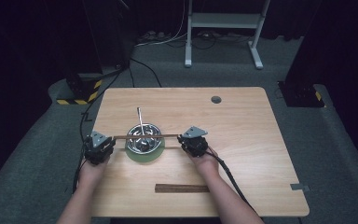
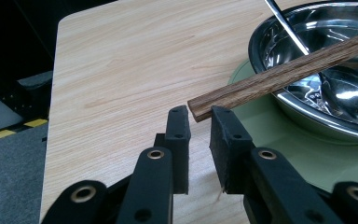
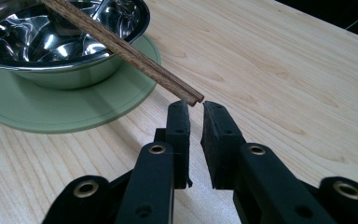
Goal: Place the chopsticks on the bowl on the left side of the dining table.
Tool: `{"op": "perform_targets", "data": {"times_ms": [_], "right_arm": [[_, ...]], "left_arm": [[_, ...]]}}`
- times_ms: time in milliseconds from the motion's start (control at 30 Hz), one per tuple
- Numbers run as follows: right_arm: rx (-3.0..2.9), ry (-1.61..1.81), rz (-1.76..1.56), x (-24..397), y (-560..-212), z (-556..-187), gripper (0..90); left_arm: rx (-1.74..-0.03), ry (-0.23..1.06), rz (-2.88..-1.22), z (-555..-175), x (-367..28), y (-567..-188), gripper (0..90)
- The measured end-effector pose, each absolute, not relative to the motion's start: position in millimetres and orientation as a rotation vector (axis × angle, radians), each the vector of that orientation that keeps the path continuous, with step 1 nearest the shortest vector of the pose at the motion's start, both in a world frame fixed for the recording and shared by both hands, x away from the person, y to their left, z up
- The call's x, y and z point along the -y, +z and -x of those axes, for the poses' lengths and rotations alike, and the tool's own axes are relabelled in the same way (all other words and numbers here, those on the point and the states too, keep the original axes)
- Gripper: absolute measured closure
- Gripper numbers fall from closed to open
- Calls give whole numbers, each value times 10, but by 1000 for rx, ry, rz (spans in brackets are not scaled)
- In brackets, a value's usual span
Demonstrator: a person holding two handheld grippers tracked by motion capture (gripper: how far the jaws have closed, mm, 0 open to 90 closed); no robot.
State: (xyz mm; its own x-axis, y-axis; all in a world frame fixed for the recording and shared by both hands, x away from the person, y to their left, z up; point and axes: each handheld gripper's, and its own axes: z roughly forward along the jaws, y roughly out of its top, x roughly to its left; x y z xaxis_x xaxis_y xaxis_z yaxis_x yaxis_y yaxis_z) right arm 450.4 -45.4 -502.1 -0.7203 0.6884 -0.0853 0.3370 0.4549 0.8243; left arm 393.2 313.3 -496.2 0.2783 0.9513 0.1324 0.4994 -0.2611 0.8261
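Left gripper (image 2: 199, 116): jaws parted by a narrow gap, the end of a wooden strip (image 2: 279, 77) at their tips; whether the pads press it cannot be told. Right gripper (image 3: 191, 109): jaws likewise slightly apart, the strip's other end just above the tips, contact unclear.

The strip is long, thin and dark brown, with visible grain and a seam along its end face suggesting two pieces side by side. It spans the rim of a steel bowl (image 1: 143, 136), between the two grippers.

The bowl stands on a round green mat (image 1: 144, 156) on the wooden table (image 1: 242, 135). A metal utensil (image 1: 141, 122) leans in the bowl, its handle pointing away from the person; its lower end is lost among reflections. A second dark wooden strip (image 1: 182, 188) lies flat near the table's front edge. The bowl is cut off in both gripper views.
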Motion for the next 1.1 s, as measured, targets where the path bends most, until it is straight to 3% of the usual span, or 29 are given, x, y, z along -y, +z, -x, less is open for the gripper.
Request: {"op": "perform_targets", "data": {"times_ms": [600,800,1100], "right_arm": [[-2303,1161,-836,426,-5030,-4498,832],[-2309,1160,-832,428,-5039,-4482,813],[-2301,1157,-838,455,-5046,-4471,805]], "left_arm": [[-1312,854,-1881,-3929,-3152,-4963,786],[-1319,860,-1885,-3914,-3138,-4963,710],[-1333,861,-1880,-3934,-3129,-4979,757]]}}
